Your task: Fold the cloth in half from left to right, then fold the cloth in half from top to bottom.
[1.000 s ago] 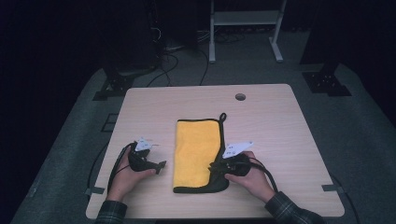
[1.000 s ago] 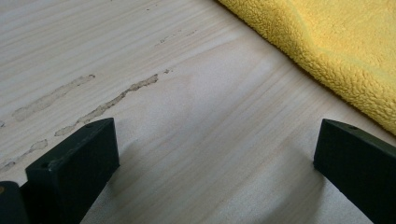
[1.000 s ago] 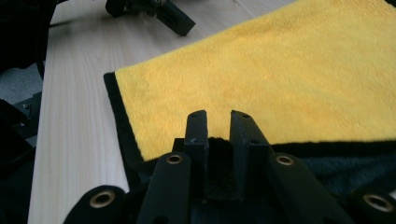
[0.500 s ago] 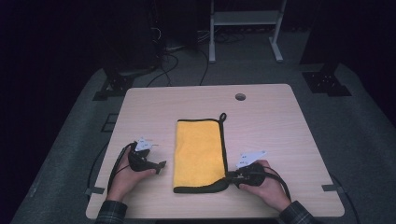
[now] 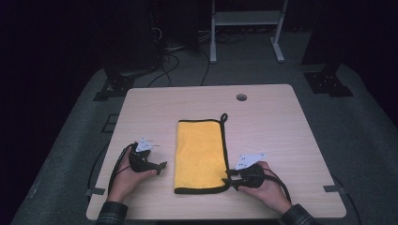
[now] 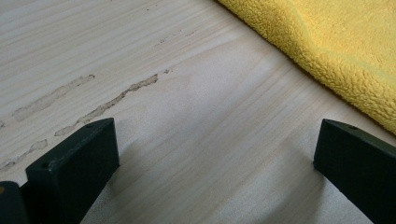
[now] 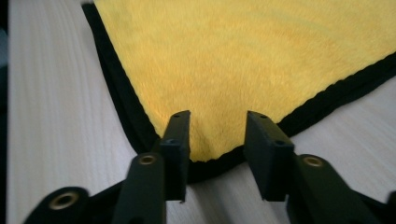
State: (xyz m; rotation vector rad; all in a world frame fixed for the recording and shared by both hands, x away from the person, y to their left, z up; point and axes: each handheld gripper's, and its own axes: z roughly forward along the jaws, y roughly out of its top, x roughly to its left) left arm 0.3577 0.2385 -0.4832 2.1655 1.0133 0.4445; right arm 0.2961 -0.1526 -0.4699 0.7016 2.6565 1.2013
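Note:
A folded yellow towel (image 5: 199,157) with black trim lies in the middle of the wooden table (image 5: 281,122), its black loop (image 5: 224,116) at the far right corner. My right gripper (image 5: 231,180) is at the towel's near right corner. In the right gripper view its jaws (image 7: 218,126) stand partly apart, astride that corner of the towel (image 7: 243,56), resting on the cloth. My left gripper (image 5: 160,166) lies on bare wood just left of the towel. Its jaws (image 6: 215,140) are wide open with nothing between them, and the towel's edge (image 6: 336,46) is ahead to the right.
A small round hole (image 5: 241,97) sits near the table's far edge. Beyond the table, on the dark floor, are cables (image 5: 173,51) and a metal stand (image 5: 244,18). Black bases (image 5: 328,79) stand at the far corners. Bare wood lies right and left of the towel.
My right gripper has slid along the towel's right edge toward the person, reaching the near right corner. The left gripper and the towel have stayed put.

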